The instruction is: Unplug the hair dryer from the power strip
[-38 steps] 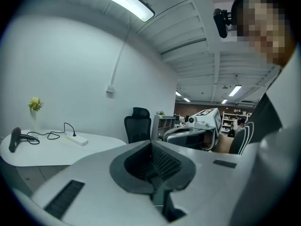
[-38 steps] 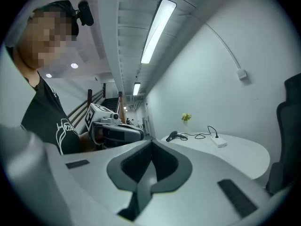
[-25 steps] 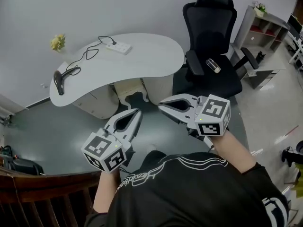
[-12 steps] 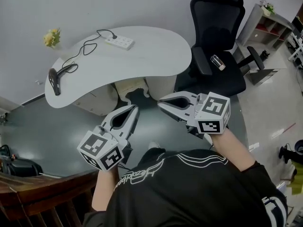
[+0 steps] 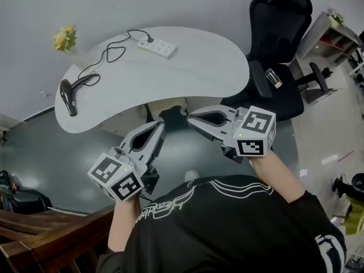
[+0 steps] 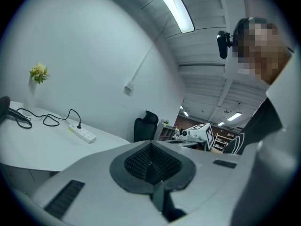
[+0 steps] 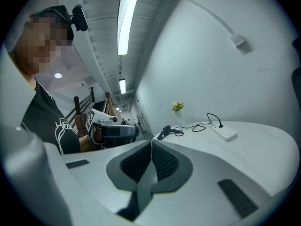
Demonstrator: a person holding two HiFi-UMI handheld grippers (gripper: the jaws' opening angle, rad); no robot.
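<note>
White table with hair dryer, power strip; black chair beside; left tool, right tool closed.

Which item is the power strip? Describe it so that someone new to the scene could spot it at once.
Start at the white curved table in front of the person. Near its far edge, by the wall, lies the power strip, a flat white bar. Unlike the black hair dryer at the table's left end, it is white, with one black plug at its end.
</note>
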